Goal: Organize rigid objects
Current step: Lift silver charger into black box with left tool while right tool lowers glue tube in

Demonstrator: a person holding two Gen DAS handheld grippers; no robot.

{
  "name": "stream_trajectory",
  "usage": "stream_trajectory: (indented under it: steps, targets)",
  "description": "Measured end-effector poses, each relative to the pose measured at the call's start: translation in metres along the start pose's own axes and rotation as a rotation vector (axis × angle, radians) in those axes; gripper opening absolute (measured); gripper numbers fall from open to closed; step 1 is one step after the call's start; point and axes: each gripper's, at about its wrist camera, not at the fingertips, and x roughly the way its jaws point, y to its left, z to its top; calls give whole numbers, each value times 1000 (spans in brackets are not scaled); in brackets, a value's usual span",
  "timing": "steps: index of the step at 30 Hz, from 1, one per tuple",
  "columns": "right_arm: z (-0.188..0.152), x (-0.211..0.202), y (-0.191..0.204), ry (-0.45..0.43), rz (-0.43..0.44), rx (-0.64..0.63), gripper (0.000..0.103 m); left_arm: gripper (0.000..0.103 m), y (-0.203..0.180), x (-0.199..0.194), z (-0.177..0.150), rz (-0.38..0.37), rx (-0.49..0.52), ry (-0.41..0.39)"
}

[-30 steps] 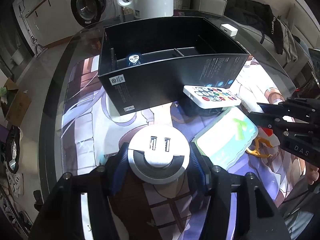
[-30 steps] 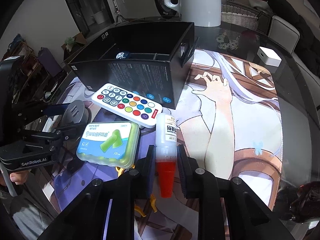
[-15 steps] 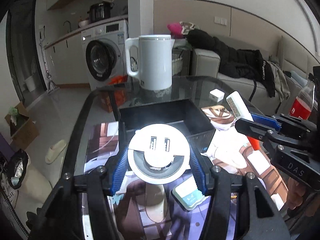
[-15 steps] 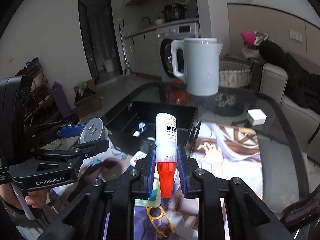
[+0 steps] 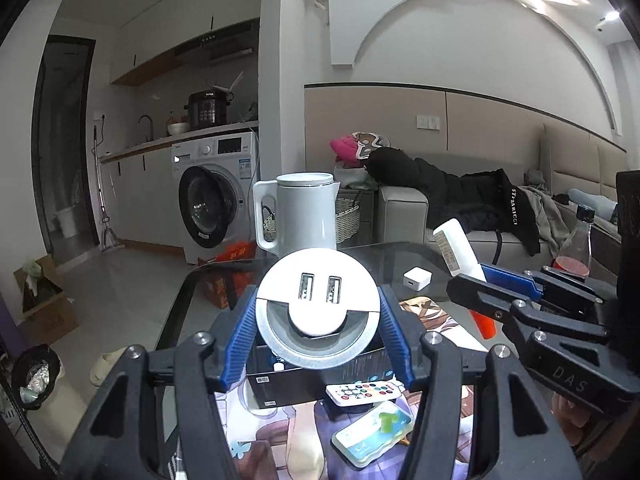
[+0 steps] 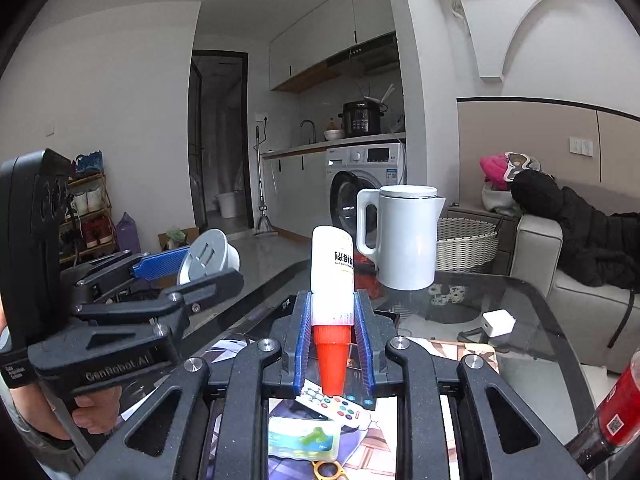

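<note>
Left wrist view shows, nearest, the left gripper (image 5: pixel 318 320) closed on a round USB hub (image 5: pixel 318 314), its blue pads pressing both sides of the disc. Right wrist view shows the right gripper (image 6: pixel 332 332) clamped on a glue bottle (image 6: pixel 332 280) just above its orange cap, with the cap pointing back to the camera. Both things are held in the air above the table (image 6: pixel 532 320), so two items are picked but not yet stored.

Below and just past the left gripper lie an earplug case (image 5: pixel 372 432) and a remote (image 5: pixel 364 393) on the printed mat; both wait to be sorted. A yellow ring tool (image 6: pixel 330 472) lies near the case. Beyond the remote stands the black box (image 5: pixel 320 384), the likely place for storage; at least one small thing seems to lie inside, but the hub hides most of it. Further on, a white charger cube (image 5: pixel 417 279) rests alone on the glass, then the kettle (image 5: pixel 298 212).

I judge the work is at an early or middle stage: two items go to the box next, several more remain.
</note>
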Motion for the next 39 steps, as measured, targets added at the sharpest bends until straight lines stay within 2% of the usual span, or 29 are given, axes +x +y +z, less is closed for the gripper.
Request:
stream_trajectory:
  steps: [12, 16, 28, 39]
  targets:
    - [8, 10, 4, -17, 9, 17, 20, 57, -2, 21, 4, 15, -34, -7]
    - [12, 24, 3, -22, 4, 22, 20, 57, 4, 36, 6, 39, -59, 4]
    - [26, 74, -9, -31, 14, 78, 20, 57, 17, 72, 12, 41, -119, 16]
    - [23, 114, -24, 4, 24, 109, 20, 57, 31, 106, 5, 56, -159, 87]
